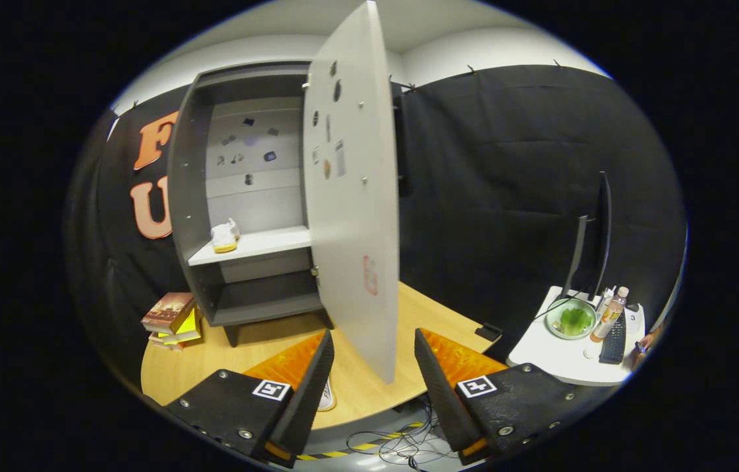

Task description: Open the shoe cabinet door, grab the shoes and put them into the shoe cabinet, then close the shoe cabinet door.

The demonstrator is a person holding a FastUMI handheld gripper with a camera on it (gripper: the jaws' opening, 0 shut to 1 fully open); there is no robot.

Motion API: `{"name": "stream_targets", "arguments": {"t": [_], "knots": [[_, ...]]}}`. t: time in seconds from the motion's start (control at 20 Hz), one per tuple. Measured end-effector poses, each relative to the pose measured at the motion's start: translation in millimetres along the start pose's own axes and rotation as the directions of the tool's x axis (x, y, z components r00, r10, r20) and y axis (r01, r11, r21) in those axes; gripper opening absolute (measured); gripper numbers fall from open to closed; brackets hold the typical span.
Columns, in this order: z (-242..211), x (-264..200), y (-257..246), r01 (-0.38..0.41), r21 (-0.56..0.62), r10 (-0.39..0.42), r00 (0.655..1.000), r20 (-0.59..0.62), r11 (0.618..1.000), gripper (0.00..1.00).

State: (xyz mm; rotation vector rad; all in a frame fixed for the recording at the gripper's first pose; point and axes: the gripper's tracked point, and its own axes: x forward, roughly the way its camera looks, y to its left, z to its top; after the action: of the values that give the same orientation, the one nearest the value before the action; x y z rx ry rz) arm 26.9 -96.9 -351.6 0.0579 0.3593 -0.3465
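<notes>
The grey shoe cabinet (187,196) stands on the wooden table (244,357) with its door (353,196) swung wide toward me. A white shoe with a yellow sole (225,236) sits at the left end of the pale middle shelf (271,244) inside. My gripper (373,335) is open, and the door's lower free edge hangs between the two fingers without either touching it. Partly hidden by the left finger, a small white thing (327,397) lies on the table near its front edge; I cannot tell what it is.
A stack of books (170,318) lies on the table left of the cabinet. To the right, a white side table (556,360) carries a green bowl (571,319), a bottle (610,314), a keyboard (614,339) and a monitor (599,236). Cables (395,446) trail on the floor below.
</notes>
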Motion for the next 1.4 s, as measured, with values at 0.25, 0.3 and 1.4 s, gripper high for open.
{"name": "stream_targets", "arguments": {"t": [0.25,0.3,1.4], "knots": [[-69,44,68,-0.105,-0.074,0.097,0.989,-0.112,0.992,0.94],[-84,54,78,-0.119,-0.087,0.106,0.984,-0.14,0.989,0.94],[-250,194,144,-0.215,-0.08,0.141,0.836,-0.531,0.973,0.01]]}}
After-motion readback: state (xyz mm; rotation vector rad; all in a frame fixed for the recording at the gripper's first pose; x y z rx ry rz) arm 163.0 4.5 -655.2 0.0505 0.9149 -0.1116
